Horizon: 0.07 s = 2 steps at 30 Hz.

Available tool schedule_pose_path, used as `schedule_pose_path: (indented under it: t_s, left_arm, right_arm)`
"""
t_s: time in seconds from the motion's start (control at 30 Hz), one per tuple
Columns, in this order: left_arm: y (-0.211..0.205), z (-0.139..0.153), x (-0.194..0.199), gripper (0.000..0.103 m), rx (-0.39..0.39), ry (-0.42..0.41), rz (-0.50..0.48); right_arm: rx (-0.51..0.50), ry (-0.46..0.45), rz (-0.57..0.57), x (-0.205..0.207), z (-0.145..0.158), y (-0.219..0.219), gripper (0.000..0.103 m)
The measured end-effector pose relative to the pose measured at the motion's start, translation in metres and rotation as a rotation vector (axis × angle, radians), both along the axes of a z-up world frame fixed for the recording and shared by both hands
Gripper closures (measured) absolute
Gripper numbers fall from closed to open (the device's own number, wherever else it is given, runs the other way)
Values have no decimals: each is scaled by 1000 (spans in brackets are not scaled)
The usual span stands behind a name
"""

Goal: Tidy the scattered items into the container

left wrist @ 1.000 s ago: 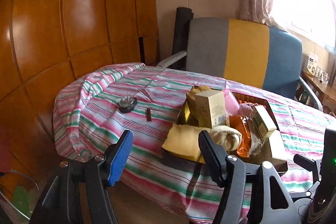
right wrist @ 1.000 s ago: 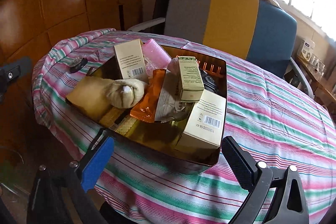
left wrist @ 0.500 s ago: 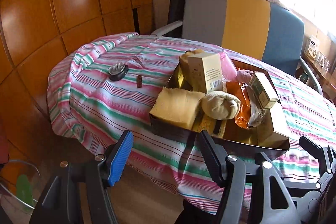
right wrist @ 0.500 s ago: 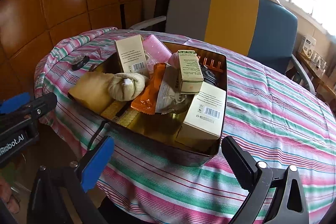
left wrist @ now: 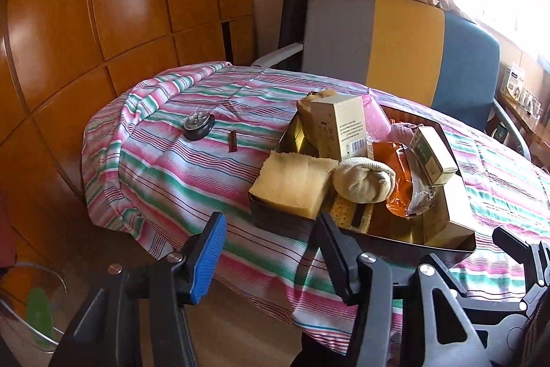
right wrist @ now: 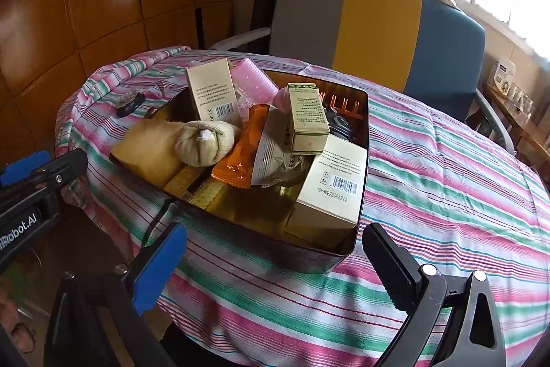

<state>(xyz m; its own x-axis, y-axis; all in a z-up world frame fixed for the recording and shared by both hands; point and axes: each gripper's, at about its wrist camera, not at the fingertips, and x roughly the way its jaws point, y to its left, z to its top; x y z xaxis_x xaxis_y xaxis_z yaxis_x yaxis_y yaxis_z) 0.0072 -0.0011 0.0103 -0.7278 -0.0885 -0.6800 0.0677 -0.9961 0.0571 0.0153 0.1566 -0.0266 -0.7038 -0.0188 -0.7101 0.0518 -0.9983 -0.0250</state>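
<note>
**Right wrist view: container on the striped cloth**

Container point(right wrist: 361, 160): dark metal tray on the tablecloth point(right wrist: 447, 177), heaped with boxes, packets and a rolled sock point(right wrist: 204, 143). I see my right gripper point(right wrist: 275, 263) spread wide and empty; my left gripper point(left wrist: 271, 250), jaws just narrowed, grips nothing.

Filled container point(right wrist: 361, 160), open right claw point(right wrist: 271, 263)
</note>
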Motion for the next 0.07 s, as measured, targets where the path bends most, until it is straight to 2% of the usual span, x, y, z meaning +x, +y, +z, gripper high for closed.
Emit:
schedule_pose_path:
  t_s: [0.07]
  left_arm:
    - [1,-1,-1,48,8,-13,-10]
  right_arm:
    - [-1,2,-4,0,0,1,0]
